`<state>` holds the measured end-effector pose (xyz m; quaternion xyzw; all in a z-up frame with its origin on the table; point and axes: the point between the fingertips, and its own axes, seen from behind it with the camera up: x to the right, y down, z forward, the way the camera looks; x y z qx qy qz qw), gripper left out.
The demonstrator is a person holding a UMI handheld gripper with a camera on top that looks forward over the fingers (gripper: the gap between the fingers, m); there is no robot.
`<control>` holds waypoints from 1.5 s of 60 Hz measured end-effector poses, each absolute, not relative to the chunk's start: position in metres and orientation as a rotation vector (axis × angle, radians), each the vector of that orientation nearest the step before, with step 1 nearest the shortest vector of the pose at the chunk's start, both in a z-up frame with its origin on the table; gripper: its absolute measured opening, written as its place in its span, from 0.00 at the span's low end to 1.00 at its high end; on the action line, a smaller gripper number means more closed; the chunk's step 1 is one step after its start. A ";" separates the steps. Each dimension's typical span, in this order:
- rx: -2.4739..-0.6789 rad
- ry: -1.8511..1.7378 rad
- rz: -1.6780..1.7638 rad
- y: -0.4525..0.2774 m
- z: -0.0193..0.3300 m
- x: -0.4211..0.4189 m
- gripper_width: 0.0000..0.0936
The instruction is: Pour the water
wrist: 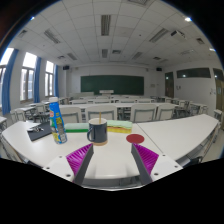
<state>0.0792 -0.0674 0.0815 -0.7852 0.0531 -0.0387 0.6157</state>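
We note a classroom: green chalkboard [111,84] on the far wall, rows of pale desks [120,108], windows [29,76] along one side, ceiling tiles with strip lights [106,24], white table [190,133] nearest.

Claw [112,158]: finger bases cut off below; only forward portions with pads visible. Surface [180,135]: near edge hidden behind fingers. Cup [97,130]: contents not discernible; markings too small to read. Blue bottle [57,122]: label print illegible; fill level cannot be told. Dark object [40,131] beside bottle: identity unclear. Red disc [135,138]: nature undetermined. Distant chalkboard [111,84]: any writing too small to tell.
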 end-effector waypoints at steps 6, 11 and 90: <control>-1.820 0.101 -0.053 -0.066 0.082 0.066 0.88; -1.825 0.054 -0.021 -0.057 0.090 0.034 0.88; -1.635 0.395 0.544 0.154 0.134 -0.135 0.40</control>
